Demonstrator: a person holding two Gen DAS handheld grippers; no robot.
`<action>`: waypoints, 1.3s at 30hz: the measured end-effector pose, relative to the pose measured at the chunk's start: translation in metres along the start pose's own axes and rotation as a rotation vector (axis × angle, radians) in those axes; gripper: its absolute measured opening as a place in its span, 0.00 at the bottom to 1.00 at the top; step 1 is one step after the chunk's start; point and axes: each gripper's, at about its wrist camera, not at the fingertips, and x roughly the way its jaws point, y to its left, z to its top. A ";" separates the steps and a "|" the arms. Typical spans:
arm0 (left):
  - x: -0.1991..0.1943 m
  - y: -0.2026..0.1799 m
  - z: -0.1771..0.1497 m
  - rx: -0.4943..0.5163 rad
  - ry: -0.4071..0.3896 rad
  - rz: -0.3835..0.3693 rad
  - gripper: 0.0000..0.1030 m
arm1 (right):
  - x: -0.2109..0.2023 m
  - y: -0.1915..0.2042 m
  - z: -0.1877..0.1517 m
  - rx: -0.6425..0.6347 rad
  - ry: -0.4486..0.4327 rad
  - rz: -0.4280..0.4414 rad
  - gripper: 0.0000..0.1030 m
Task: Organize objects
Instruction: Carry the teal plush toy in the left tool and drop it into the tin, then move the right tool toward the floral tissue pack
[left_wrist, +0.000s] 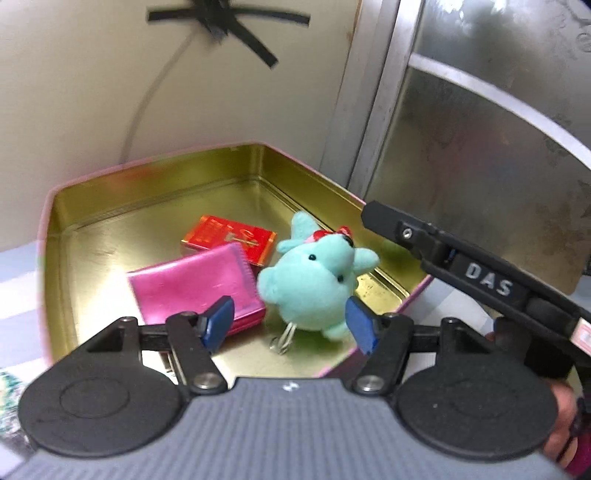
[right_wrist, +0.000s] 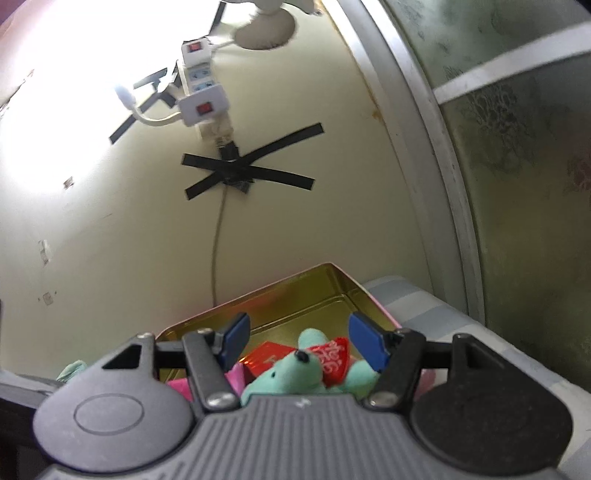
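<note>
From the left wrist view I take the gold-lined tin (left_wrist: 110, 206) as my landmark. It sits on a pale striped worktop (left_wrist: 14, 280) against a cream wall, with a metal-framed frosted door just to its right. Inside the tin, the teal plush toy (left_wrist: 314, 280) lies toward the right side, a small metal clip showing at its lower end. The pink foil packet (left_wrist: 192, 284) lies flat just left of the plush, and the red packet (left_wrist: 229, 236) lies behind the pink one, partly tucked under it, toward the tin's middle. My left tongs (left_wrist: 291, 325) hang over the tin's near edge with their blue pads spread wide and nothing held; the plush sits just beyond the gap, the left pad over the pink packet's near corner. The right tongs' black body (left_wrist: 461, 266) reaches in over the tin's right rim.

From the right wrist view, the tin (right_wrist: 317, 280) is ahead and below, its far corner toward the wall. My right tongs (right_wrist: 299, 339) are spread apart and empty, with the plush (right_wrist: 291, 376) low between the pads, touching neither that I can see. The red packet (right_wrist: 266, 356) shows behind the plush, the pink one (right_wrist: 232, 376) to its left. On the wall above the tin, black tape (right_wrist: 243, 168) crosses a cable below a white power strip (right_wrist: 201, 88).
</note>
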 end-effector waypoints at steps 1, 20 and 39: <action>-0.009 0.002 -0.001 0.003 -0.014 0.009 0.66 | -0.003 0.006 -0.002 -0.007 -0.004 0.007 0.61; -0.130 0.080 -0.089 -0.175 -0.116 0.239 0.72 | -0.082 0.099 -0.072 -0.107 0.028 0.091 0.61; -0.160 0.082 -0.137 -0.151 -0.138 0.419 0.76 | -0.108 0.129 -0.100 -0.157 0.164 0.058 0.64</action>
